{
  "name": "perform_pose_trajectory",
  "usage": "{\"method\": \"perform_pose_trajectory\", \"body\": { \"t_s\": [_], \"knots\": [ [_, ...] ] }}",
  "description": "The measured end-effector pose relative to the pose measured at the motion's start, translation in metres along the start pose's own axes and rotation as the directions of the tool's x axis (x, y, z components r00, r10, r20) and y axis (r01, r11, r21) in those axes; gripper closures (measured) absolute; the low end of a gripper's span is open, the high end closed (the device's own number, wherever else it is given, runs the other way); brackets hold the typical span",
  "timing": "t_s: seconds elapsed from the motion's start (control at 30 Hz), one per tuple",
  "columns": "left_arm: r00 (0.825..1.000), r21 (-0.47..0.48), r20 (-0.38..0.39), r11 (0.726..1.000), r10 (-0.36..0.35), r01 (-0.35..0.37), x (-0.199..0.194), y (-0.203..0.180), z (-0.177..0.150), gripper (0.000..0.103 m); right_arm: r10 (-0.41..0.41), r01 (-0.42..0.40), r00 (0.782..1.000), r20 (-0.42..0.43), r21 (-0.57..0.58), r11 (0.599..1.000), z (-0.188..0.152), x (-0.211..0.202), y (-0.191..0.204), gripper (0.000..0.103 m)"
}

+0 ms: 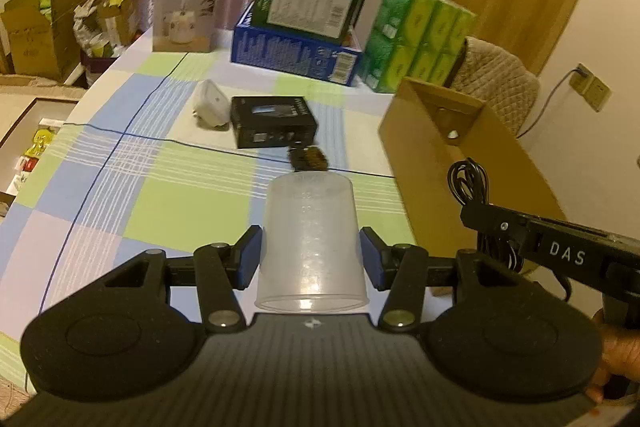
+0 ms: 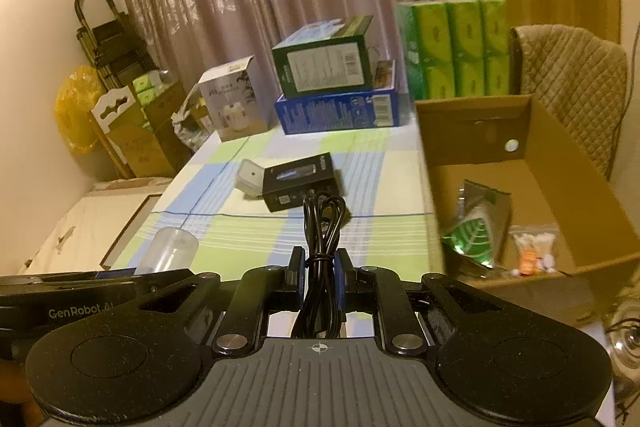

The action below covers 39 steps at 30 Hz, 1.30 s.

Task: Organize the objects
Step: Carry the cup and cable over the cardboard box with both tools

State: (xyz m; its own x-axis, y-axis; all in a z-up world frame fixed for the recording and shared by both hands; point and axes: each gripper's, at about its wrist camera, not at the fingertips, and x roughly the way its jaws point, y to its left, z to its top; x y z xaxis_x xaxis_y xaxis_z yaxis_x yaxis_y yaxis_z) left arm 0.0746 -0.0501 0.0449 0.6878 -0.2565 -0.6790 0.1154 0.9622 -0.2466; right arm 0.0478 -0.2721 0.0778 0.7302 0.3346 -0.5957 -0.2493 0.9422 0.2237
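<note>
The left tool (image 1: 311, 259) is held level above the table (image 1: 180, 203), pointing toward the far end, its two blue pads pressed against the sides of a clear plastic cup (image 1: 310, 247). The cup lies along the fingers with its open mouth toward the camera and its base pointing away, off the table surface.

The right tool (image 2: 319, 273) is also held roughly level, just to the right of the left one and beside the cardboard box (image 2: 536, 155). Its fingers are drawn narrow, clamping a bundled black cable (image 2: 322, 227) whose loops stick up and forward past the fingertips. In the left wrist view the same cable (image 1: 468, 183) shows against the outer wall of the cardboard box (image 1: 460, 167).

Inside the cardboard box lie a green leaf-printed pouch (image 2: 478, 227) and a small clear bag (image 2: 534, 247) of white and orange bits. On the table to the left of the cardboard box sit a black box (image 1: 274, 123) and, touching it, a white adapter (image 1: 210, 105).
</note>
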Motion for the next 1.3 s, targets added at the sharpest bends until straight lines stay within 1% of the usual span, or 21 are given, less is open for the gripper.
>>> {"method": "perform_pose_trajectory", "body": {
  "t_s": [0.13, 0.33, 0.43, 0.53, 0.87, 1.1, 1.3],
  "knots": [
    [1.0, 0.026, 0.008, 0.999, -0.023, 0.023, -0.014, -0.019, -0.007, 0.056, -0.025, 0.025, 1.0, 0.017, 0.005, 1.0, -0.009, -0.022, -0.009, 0.092],
    [0.998, 0.051, 0.009, 0.997, -0.055, 0.054, -0.024, -0.042, -0.016, 0.056, -0.063, 0.063, 0.997, 0.034, 0.008, 0.998, -0.017, -0.05, -0.028, 0.092],
    [0.997, 0.067, 0.007, 0.995, -0.073, 0.072, -0.028, -0.054, -0.021, 0.056, -0.097, 0.096, 0.995, 0.041, 0.006, 0.995, -0.022, -0.062, -0.041, 0.092],
    [0.995, 0.094, 0.001, 0.991, -0.096, 0.095, -0.031, -0.069, -0.026, 0.056, -0.126, 0.125, 0.991, 0.042, 0.03, 0.992, -0.028, -0.072, -0.057, 0.092],
    [0.986, 0.153, -0.039, 0.974, -0.165, 0.169, -0.014, -0.124, -0.034, 0.056, -0.211, 0.209, 0.977, 0.042, 0.061, 0.976, -0.038, -0.099, -0.1, 0.092],
    [0.979, 0.19, -0.062, 0.961, -0.194, 0.202, -0.003, -0.153, -0.037, 0.056, -0.238, 0.233, 0.97, 0.049, 0.086, 0.969, -0.038, -0.109, -0.119, 0.092],
    [0.977, 0.213, -0.078, 0.954, -0.2, 0.213, 0.005, -0.166, -0.039, 0.056, -0.241, 0.236, 0.97, 0.038, 0.096, 0.967, -0.04, -0.106, -0.129, 0.092]
  ]
}}
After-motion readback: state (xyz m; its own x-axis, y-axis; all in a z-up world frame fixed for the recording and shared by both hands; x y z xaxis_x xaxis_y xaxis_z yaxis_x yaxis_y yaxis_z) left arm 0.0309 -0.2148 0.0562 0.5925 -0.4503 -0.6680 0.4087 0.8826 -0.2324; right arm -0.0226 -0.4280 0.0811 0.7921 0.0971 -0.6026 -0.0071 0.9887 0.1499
